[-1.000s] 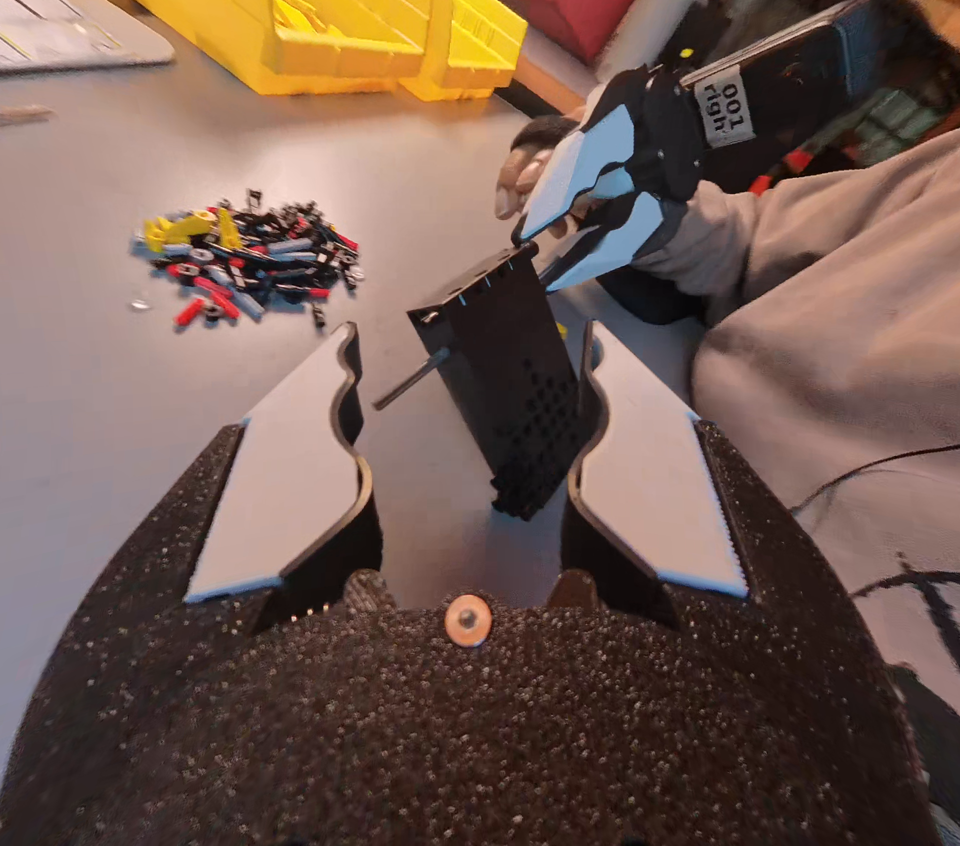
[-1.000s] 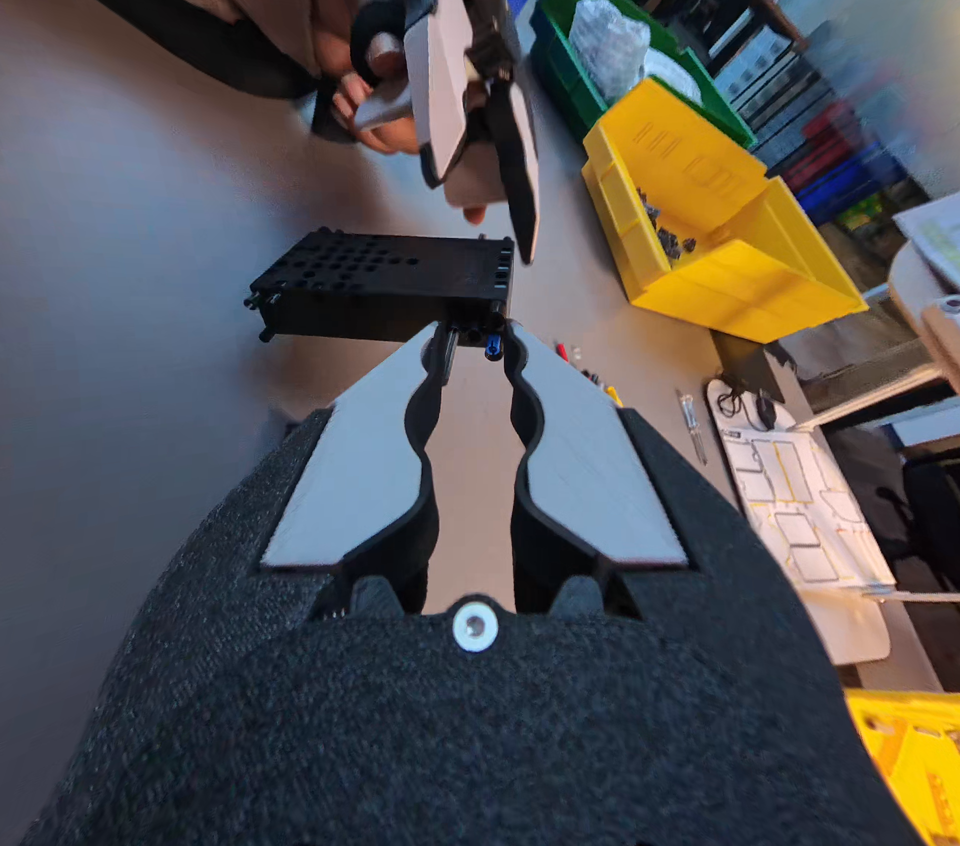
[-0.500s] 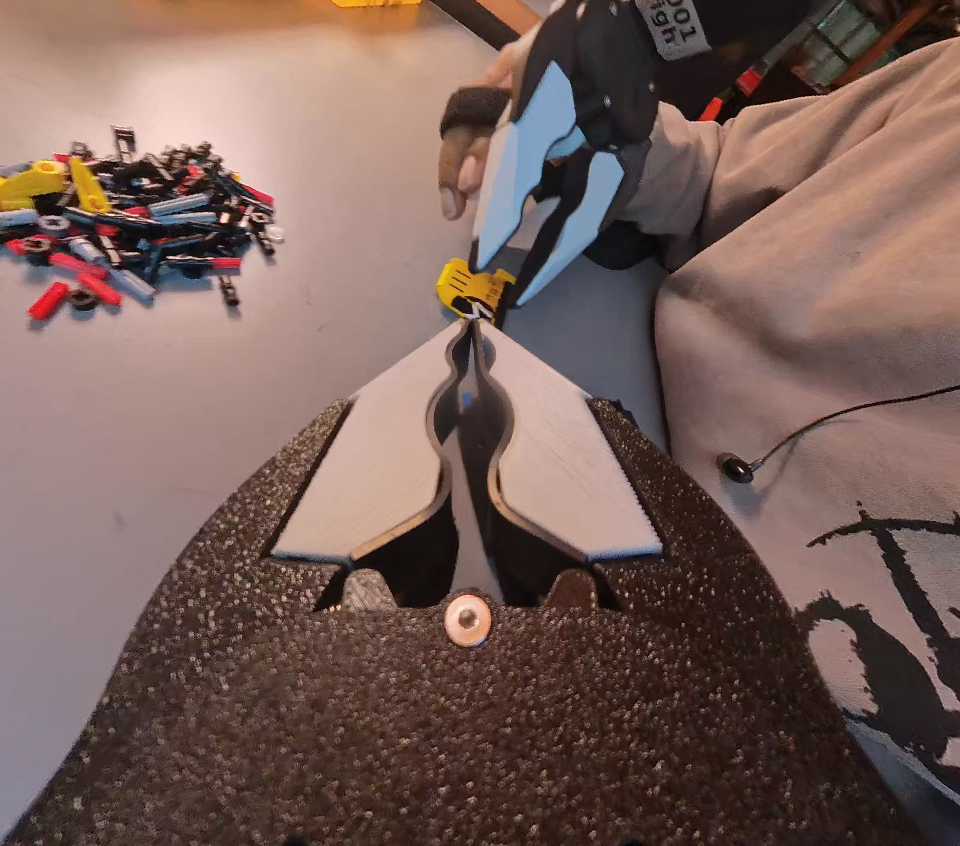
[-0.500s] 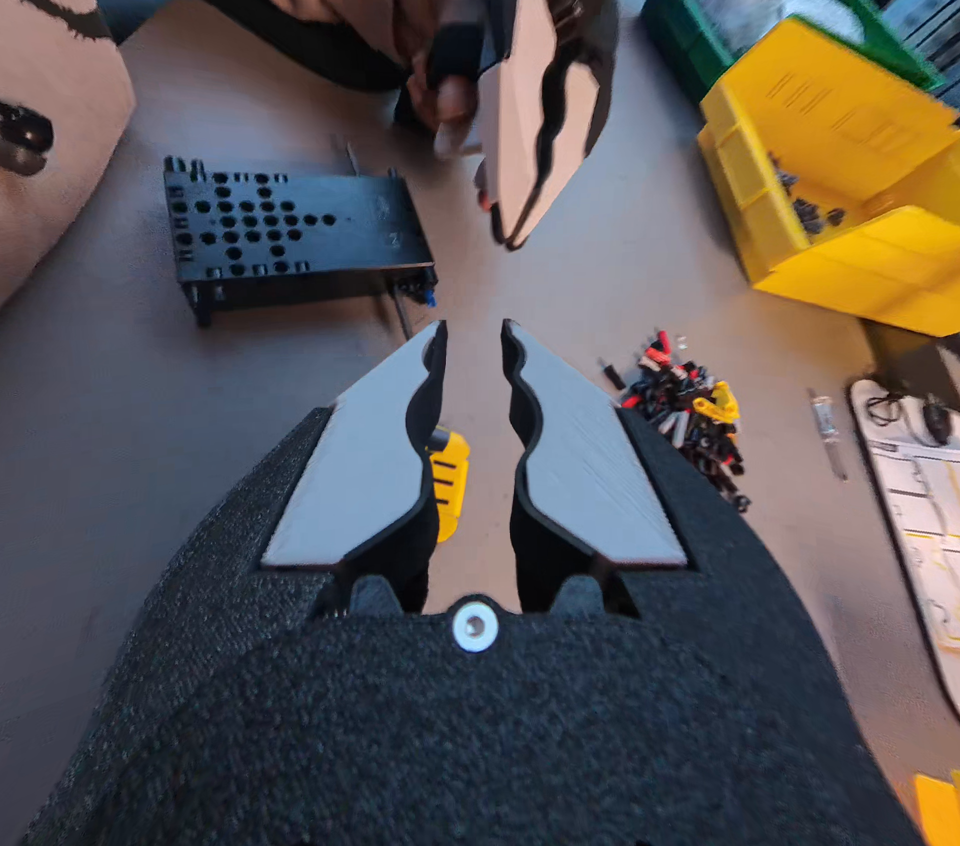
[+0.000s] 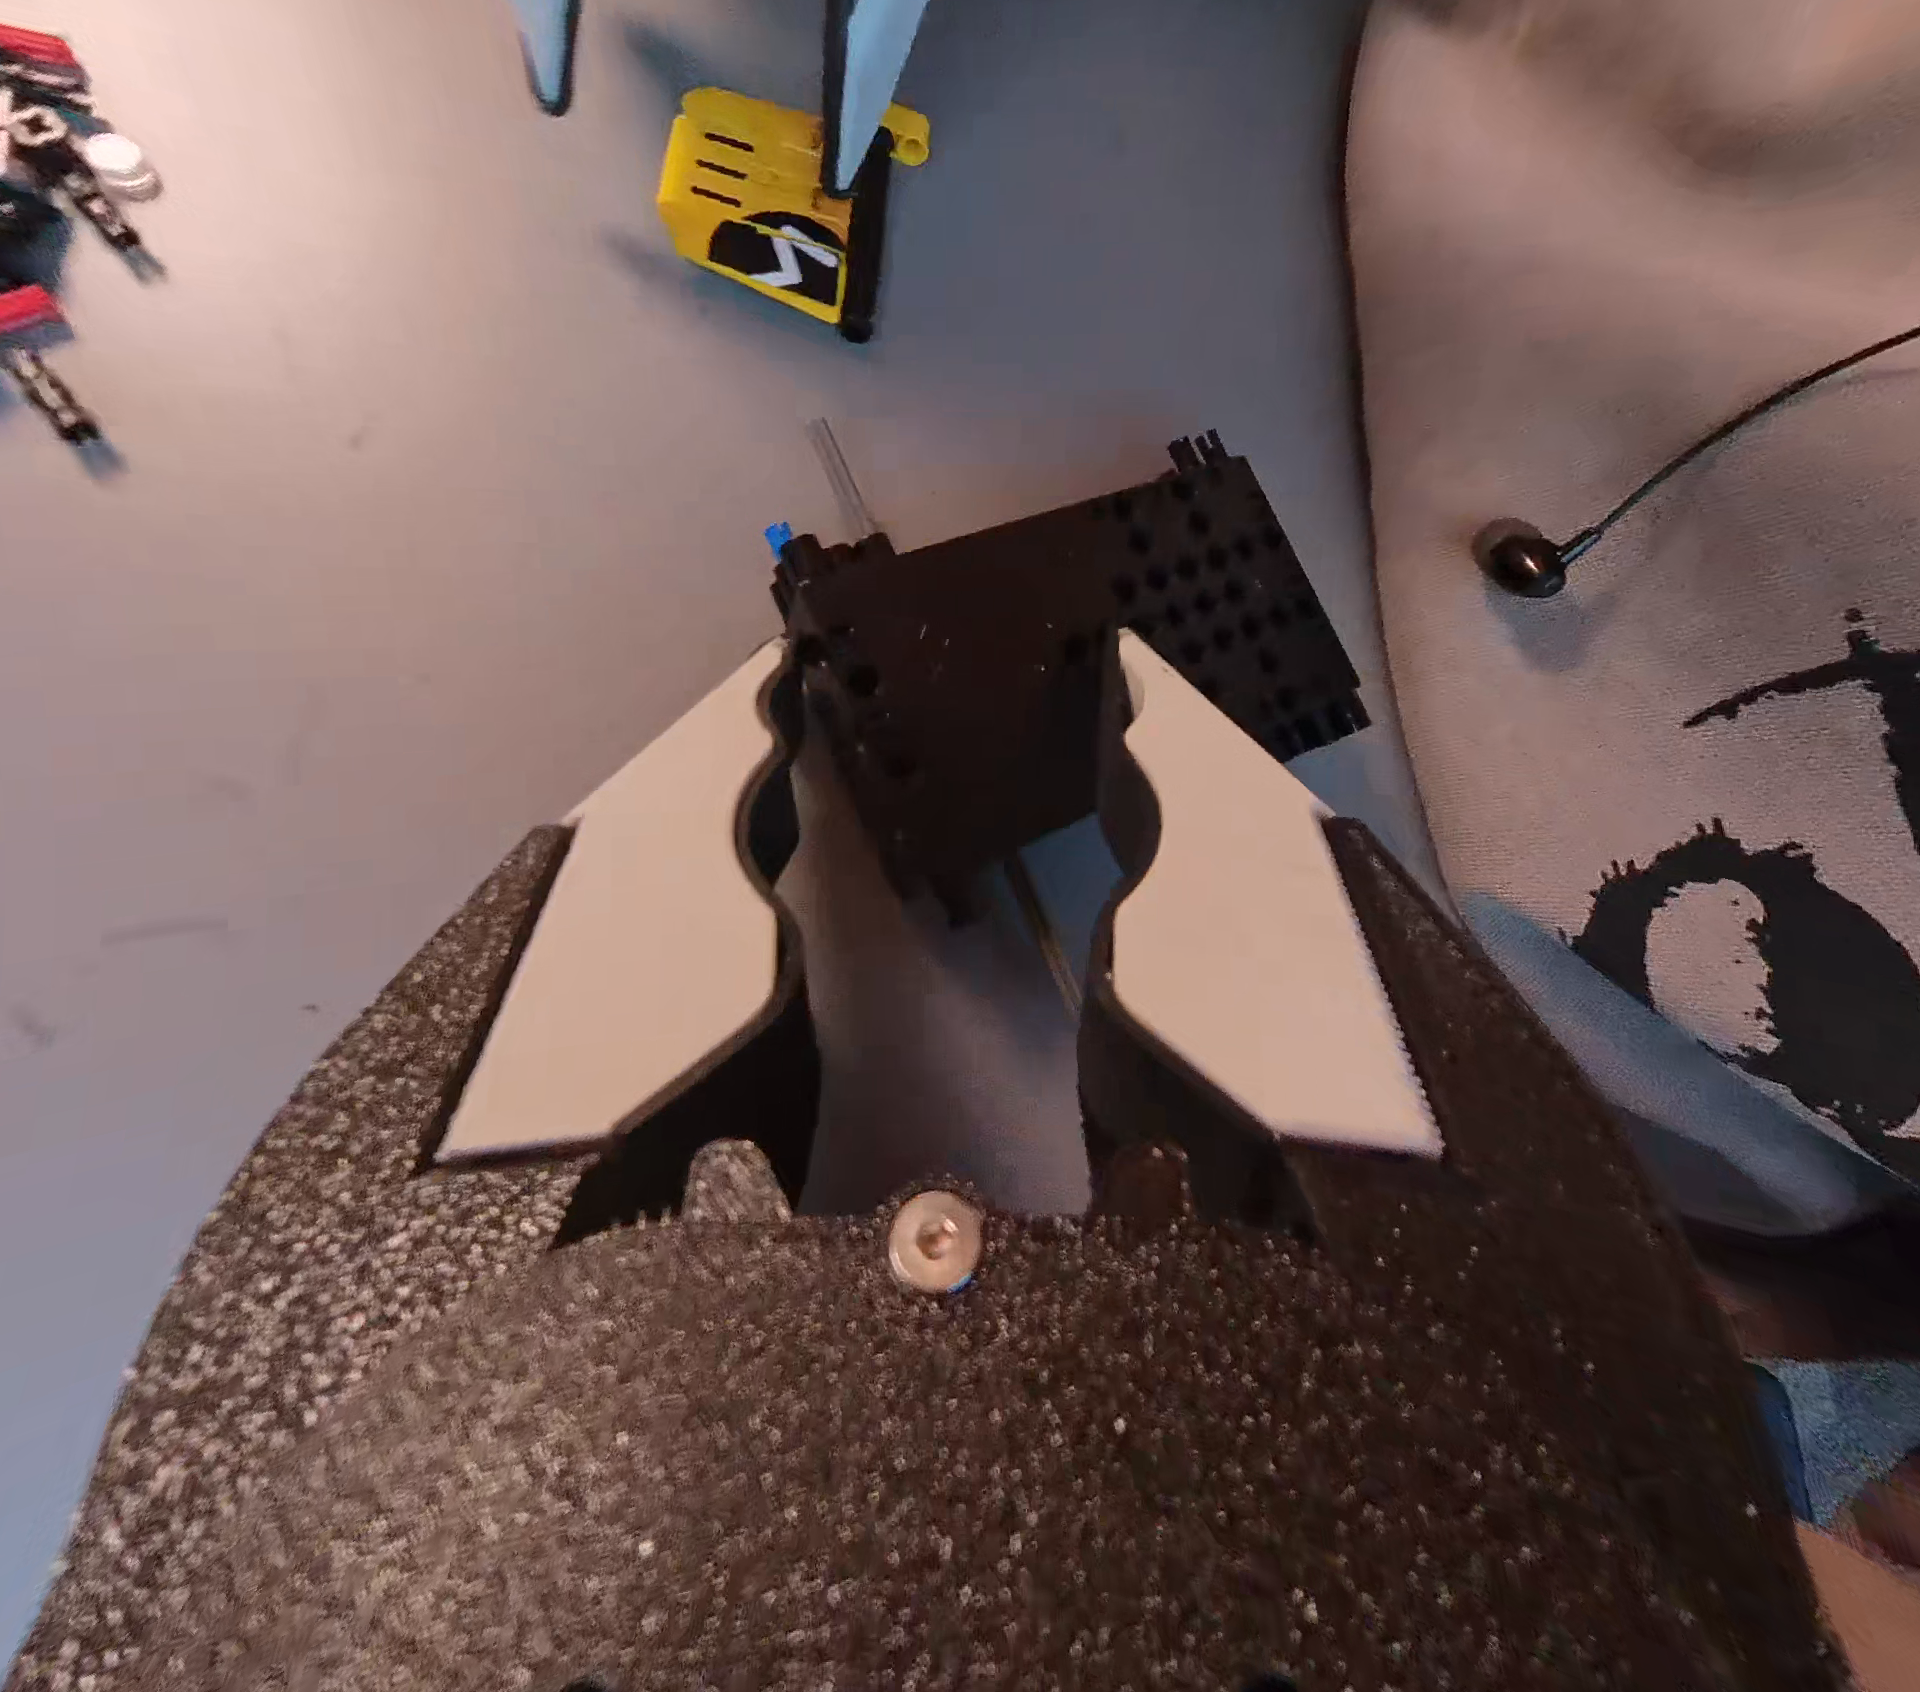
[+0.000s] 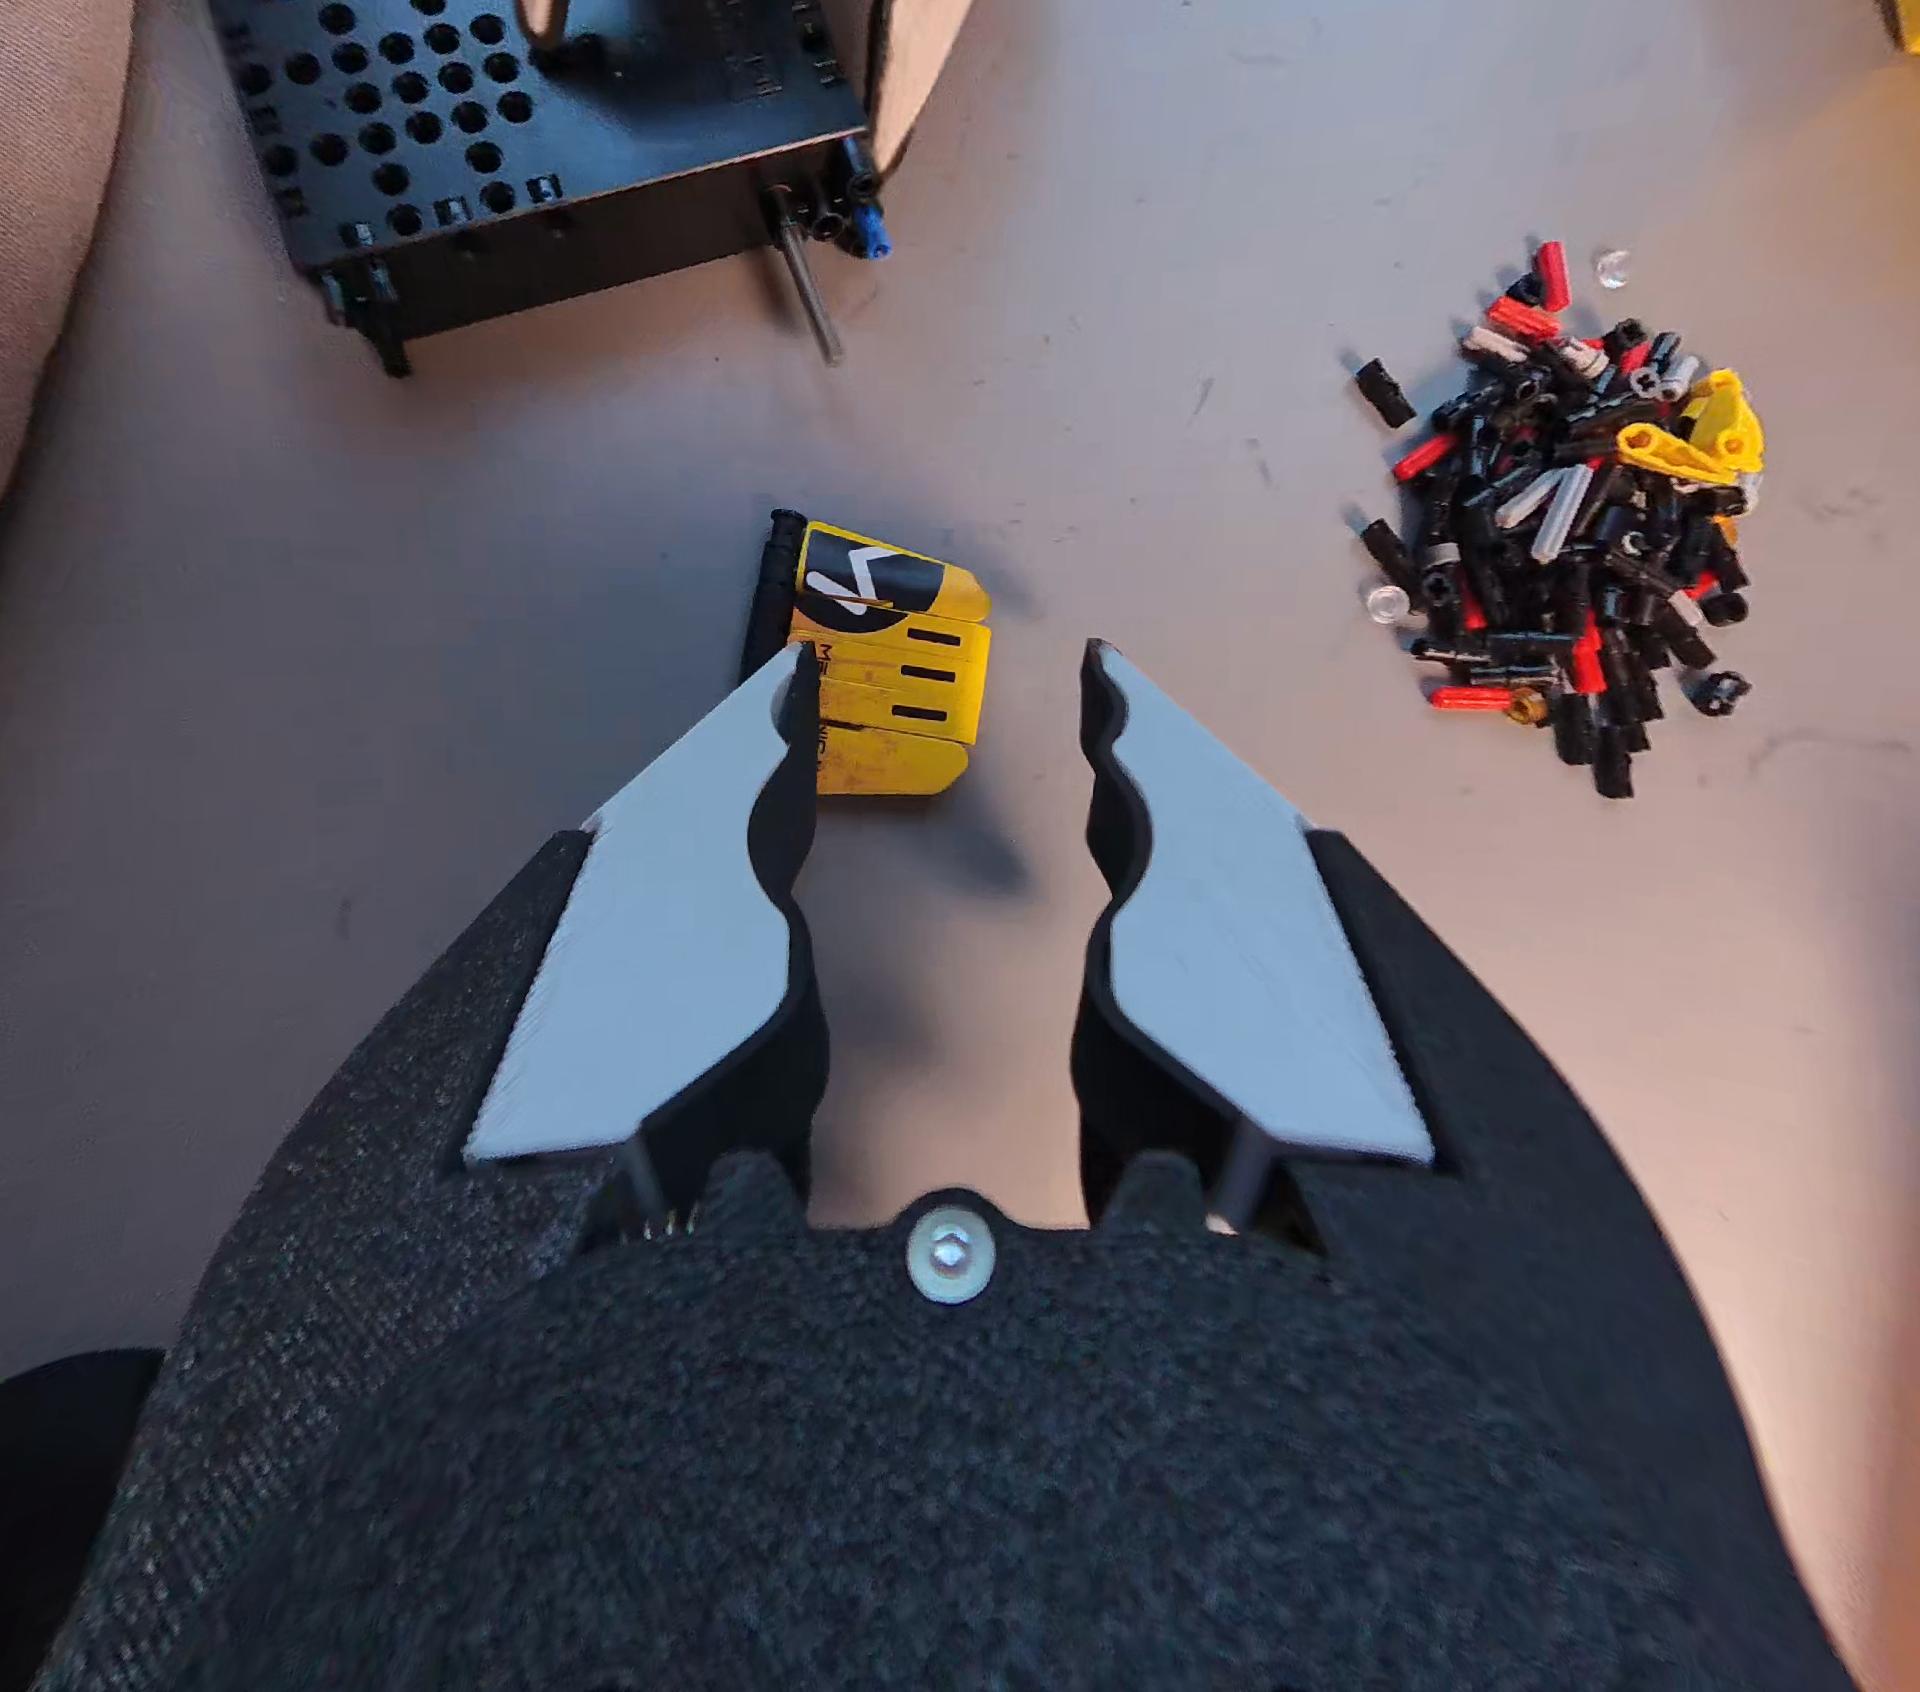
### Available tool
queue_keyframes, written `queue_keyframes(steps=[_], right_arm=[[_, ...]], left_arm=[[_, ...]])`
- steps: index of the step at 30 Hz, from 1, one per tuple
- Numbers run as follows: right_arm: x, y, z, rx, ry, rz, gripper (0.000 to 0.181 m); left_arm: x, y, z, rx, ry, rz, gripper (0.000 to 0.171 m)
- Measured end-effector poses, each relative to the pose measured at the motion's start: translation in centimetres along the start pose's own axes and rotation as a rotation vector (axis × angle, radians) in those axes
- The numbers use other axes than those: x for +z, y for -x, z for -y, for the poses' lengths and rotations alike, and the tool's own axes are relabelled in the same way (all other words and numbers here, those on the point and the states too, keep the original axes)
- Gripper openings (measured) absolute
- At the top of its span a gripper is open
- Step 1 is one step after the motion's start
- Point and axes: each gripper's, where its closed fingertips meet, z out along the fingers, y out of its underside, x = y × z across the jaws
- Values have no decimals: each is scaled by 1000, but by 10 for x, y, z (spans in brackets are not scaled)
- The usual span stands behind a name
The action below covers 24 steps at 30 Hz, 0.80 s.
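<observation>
The black perforated block (image 5: 966, 707), a box-like assembly of toy building parts with rows of round holes in its top face, a thin grey rod (image 6: 808, 292) projecting from one end and a small blue pin (image 6: 876, 245) at the adjacent corner, rests on the grey table (image 5: 364, 603) between the spread fingers of the left gripper (image 5: 951, 655). One finger stands at the block's end by the blue pin and the other over its holed top; whether either presses on it cannot be told, so no firm grip is shown. The right gripper (image 6: 940, 655) is likewise spread wide and empty; its left fingertip overlaps the edge of the yellow piece (image 6: 894, 666), which lies flat just ahead, while its right fingertip stands over bare table. The yellow piece is a small ribbed panel with black slots, a black-and-white marking at one end and a black rod (image 6: 769, 582) along one side. To the right of the right gripper's fingers, well apart, lies a pile of small parts (image 6: 1569, 520) in black, red, grey and yellow. A person's beige sleeve (image 5: 1662, 292) lies beside the block. Judged risk: closing off-centre on the block could twist it or bend the projecting rod; a fingertip landing on the yellow piece's edge could flip or skid it.
</observation>
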Motion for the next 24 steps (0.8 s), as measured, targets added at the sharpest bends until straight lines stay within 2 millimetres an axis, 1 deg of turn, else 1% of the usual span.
queue_keyframes(steps=[2,4,7,11,14,17,18,19,21,22,23,24], right_arm=[[0,1,0,-1,1,4,47],[-1,1,-2,16,3,12,42],[-2,-2,-4,32,-4,7,35],[-1,-2,-4,38,-10,5,30],[0,-2,-3,67,-13,9,30],[-2,-2,-4,60,-7,6,37],[-4,-2,-3,63,-11,11,42],[-7,0,0,74,-37,23,45],[-15,5,7,100,-74,62,49],[-15,7,4,99,-51,65,51],[-13,10,-2,93,-7,68,54],[-8,14,-9,86,38,75,54]], left_arm=[[-9,17,-1,-77,-24,45,56],[-24,38,-6,-159,-52,123,56],[-52,69,-17,-259,-87,265,54],[-92,105,-36,-421,-142,455,54],[-113,122,-47,-507,-188,555,54],[-123,129,-50,-527,-213,613,52],[-129,133,-48,-500,-225,665,49],[-137,136,-40,-451,-262,716,50],[-149,130,-9,-346,-403,731,52],[-152,124,7,-311,-486,710,52],[-150,117,22,-286,-558,670,52],[-143,110,34,-270,-607,618,52]])
